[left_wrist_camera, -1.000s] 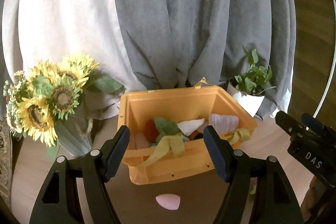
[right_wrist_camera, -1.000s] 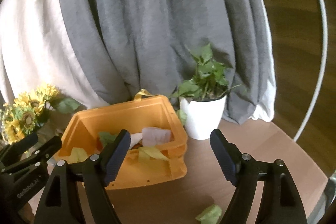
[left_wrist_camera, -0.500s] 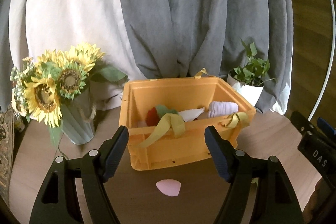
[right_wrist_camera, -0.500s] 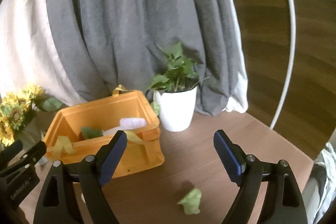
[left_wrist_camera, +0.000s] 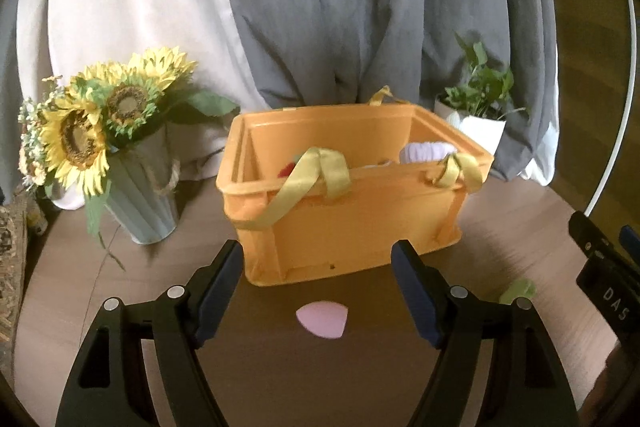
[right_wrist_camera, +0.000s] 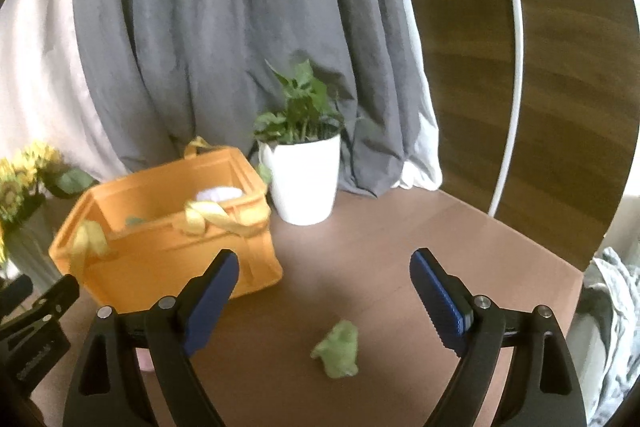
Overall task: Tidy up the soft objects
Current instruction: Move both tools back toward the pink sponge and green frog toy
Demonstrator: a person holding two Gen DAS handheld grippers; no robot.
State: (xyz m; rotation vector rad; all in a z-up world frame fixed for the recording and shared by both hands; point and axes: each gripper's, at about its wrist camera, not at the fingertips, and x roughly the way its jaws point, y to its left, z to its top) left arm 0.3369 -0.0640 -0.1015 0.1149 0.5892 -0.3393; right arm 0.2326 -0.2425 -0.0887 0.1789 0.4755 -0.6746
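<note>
Left wrist view: left gripper fingers spread wide, nothing between them, hovering over tabletop. Pink pad flat on tabletop, in line with the gap between the fingers, just in front of orange bin. Bin upright, yellow ribbon draped over near rim, white roll and a red scrap inside at far right and left. Green cloth partly seen at right, behind right finger. Sunflower vase left of bin, potted plant behind bin's right corner, grey curtain at back.

Right wrist view: right gripper fingers also released, wide apart, empty. Green cloth crumpled on tabletop, below and between the fingers, not touched. Orange bin off to the left, behind left finger; potted plant just beside bin's right side. Left gripper body at far left edge. Image slightly blurred.
</note>
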